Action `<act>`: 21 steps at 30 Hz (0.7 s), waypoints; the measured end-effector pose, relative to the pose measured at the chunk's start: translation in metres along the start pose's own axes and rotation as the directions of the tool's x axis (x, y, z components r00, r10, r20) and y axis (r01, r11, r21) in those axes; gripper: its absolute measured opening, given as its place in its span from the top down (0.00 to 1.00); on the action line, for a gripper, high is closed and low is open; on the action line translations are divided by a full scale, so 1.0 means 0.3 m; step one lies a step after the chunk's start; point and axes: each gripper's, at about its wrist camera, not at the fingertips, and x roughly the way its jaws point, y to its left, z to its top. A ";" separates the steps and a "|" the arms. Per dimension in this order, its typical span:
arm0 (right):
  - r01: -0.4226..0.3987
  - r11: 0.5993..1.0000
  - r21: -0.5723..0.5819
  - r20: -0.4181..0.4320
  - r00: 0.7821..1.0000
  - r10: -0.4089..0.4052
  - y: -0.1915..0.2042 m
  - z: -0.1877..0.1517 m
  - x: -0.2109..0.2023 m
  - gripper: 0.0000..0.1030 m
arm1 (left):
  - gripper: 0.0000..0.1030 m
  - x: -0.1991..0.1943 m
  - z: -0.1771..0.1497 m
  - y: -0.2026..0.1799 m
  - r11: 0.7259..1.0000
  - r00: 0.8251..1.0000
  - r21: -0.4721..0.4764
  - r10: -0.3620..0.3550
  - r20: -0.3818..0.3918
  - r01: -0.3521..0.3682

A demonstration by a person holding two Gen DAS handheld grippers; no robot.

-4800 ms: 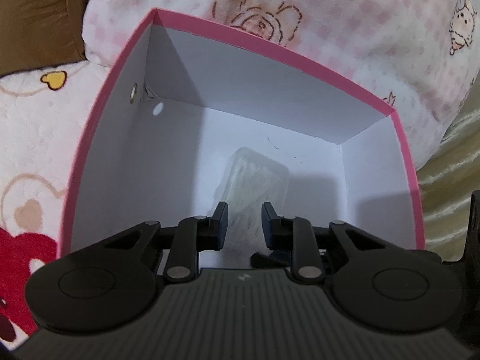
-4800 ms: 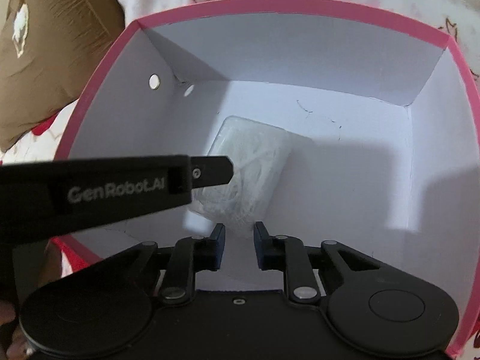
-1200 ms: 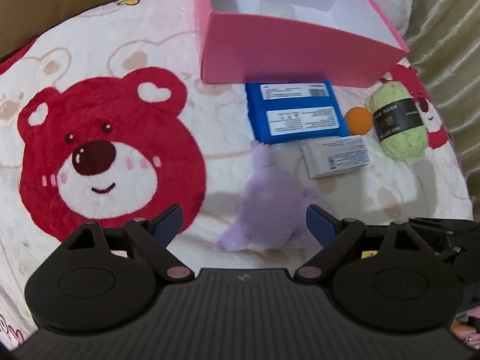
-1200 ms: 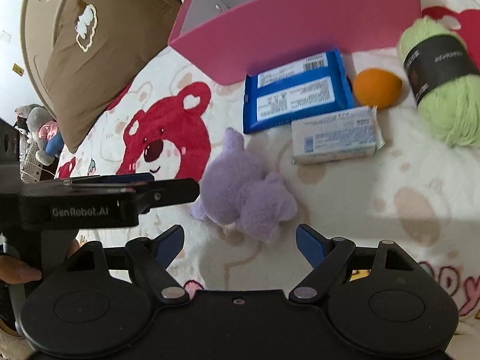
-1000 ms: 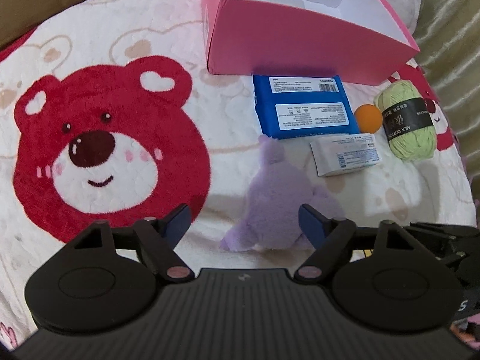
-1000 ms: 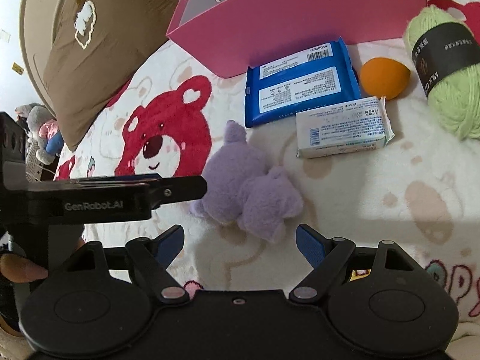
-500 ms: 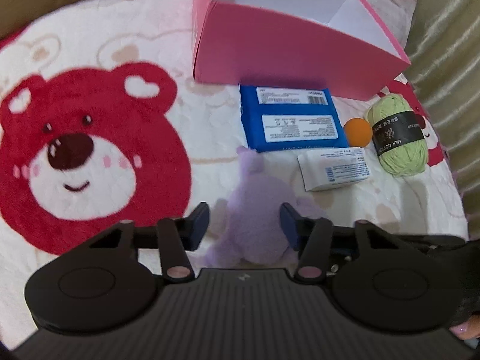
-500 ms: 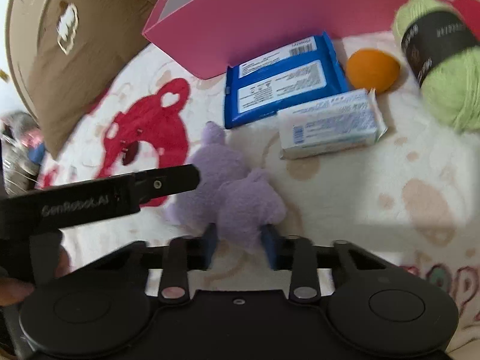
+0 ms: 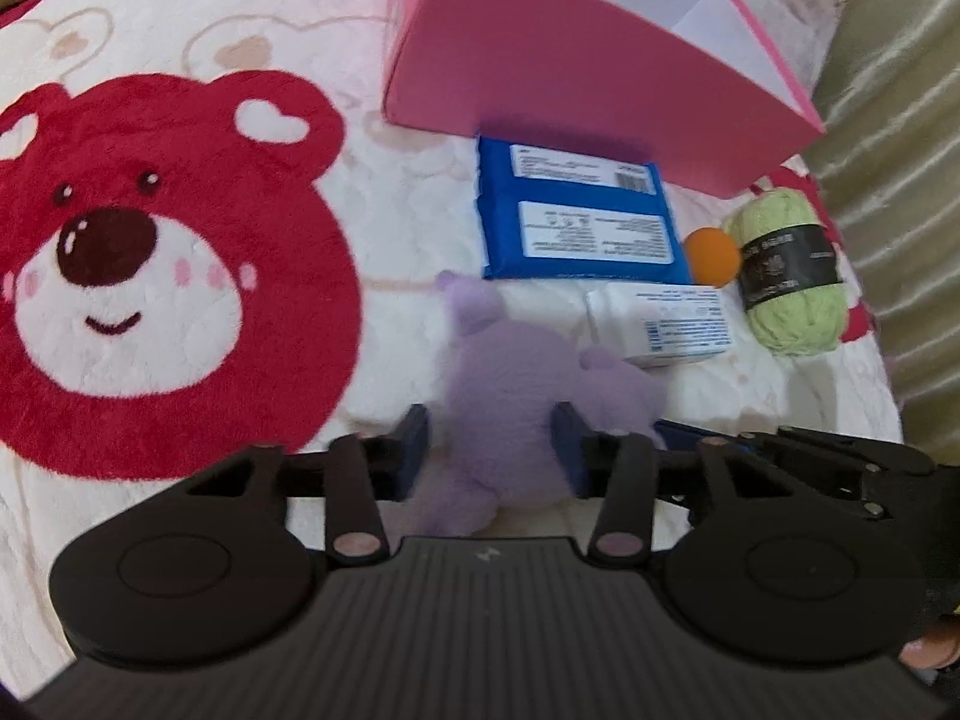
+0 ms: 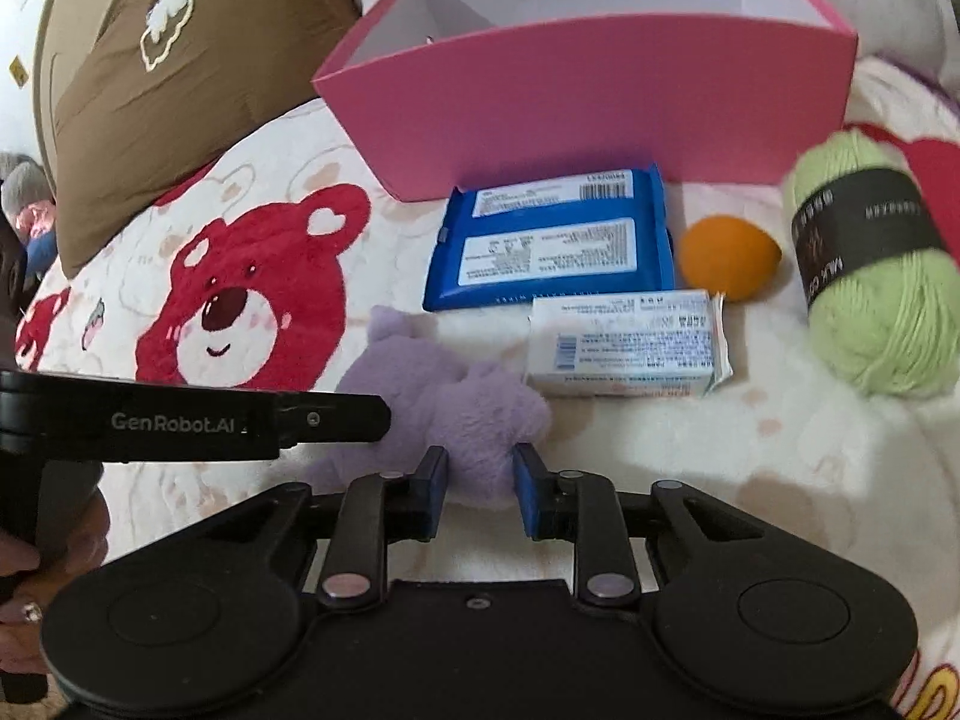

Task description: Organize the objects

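Note:
A purple plush toy lies on the bear-print blanket, also in the right wrist view. My left gripper is shut on its body. My right gripper is shut on its near end. Beyond it lie a blue wipes pack, a white packet, an orange sponge and a green yarn ball. The open pink box stands at the back; it also shows in the right wrist view.
A brown pillow lies at the back left. A large red bear print covers the blanket on the left. A shiny olive cover bounds the right side.
Both grippers left the pink box and came down over the purple plush toy. Their jaws were wide open a second ago and have closed on the toy.

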 end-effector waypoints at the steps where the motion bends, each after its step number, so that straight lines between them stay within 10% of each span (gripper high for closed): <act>1: 0.001 1.000 -0.012 -0.007 1.000 -0.001 0.002 0.000 0.008 0.68 | 0.49 0.005 -0.001 0.004 1.000 1.000 0.002 -0.006 0.005 0.006; 5: -0.014 1.000 -0.002 -0.013 1.000 0.014 -0.013 -0.001 0.035 0.68 | 0.65 0.011 -0.008 0.009 0.998 0.998 -0.011 -0.064 0.028 0.064; 21: -0.075 0.996 -0.038 0.053 0.996 0.077 0.008 -0.018 -0.031 0.64 | 0.73 -0.131 -0.010 -0.033 0.989 0.988 -0.115 -0.074 0.132 0.090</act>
